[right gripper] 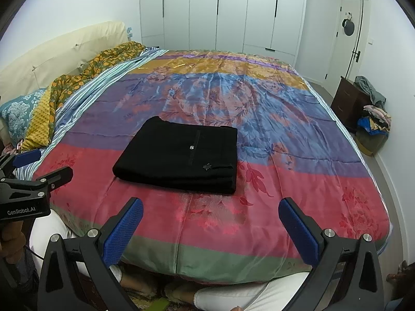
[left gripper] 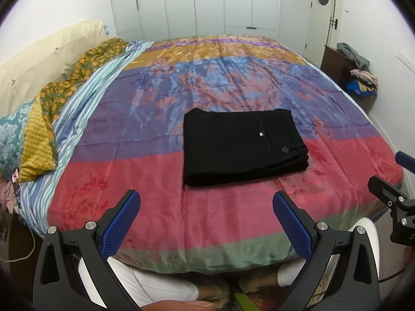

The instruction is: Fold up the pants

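Note:
Black pants (left gripper: pixel 241 145) lie folded into a neat rectangular stack on the colourful bedspread (left gripper: pixel 207 83), with a small button and back pocket on top. They also show in the right wrist view (right gripper: pixel 181 155). My left gripper (left gripper: pixel 207 207) is open and empty, held back over the near edge of the bed, short of the pants. My right gripper (right gripper: pixel 210 215) is open and empty, also back from the pants. Each gripper shows at the edge of the other's view: the right one at the right edge (left gripper: pixel 394 176), the left one at the left edge (right gripper: pixel 39 163).
Pillows and a yellow patterned blanket (left gripper: pixel 52 98) lie along the left side of the bed by the cream headboard (left gripper: pixel 39 51). A dark nightstand (right gripper: pixel 350 101) with piled clothes stands at the right wall. White wardrobes (right gripper: pixel 220 13) fill the back wall. The person's white-trousered legs (left gripper: pixel 155 285) are below.

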A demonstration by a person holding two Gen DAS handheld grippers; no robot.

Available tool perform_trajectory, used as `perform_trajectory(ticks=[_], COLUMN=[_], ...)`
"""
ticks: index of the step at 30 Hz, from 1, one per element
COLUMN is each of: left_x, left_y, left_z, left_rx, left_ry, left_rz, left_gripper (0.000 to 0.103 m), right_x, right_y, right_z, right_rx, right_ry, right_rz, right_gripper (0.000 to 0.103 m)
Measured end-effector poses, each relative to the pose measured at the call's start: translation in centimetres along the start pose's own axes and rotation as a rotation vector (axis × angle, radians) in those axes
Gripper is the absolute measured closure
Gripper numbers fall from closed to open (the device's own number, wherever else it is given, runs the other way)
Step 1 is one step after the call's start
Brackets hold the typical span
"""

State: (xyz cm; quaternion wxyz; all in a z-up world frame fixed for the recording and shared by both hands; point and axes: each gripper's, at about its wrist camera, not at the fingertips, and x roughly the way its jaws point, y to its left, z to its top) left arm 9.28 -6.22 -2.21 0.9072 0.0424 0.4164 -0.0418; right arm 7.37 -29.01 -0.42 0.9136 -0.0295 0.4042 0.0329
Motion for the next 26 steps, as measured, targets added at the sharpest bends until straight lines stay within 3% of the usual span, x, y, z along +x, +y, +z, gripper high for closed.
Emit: perform_trajectory(ticks=[26], left_x=[-0.14], left_y=[-0.59], left_z=[0.01], left_rx=[0.006], left_ry=[-0.001], left_rz=[-0.009], left_gripper=[0.001], right_x=[-0.01], right_y=[0.08], right_z=[0.05], right_rx=[-0.008], right_ry=[0.006], right_rz=[-0.001], right_gripper=[0.0])
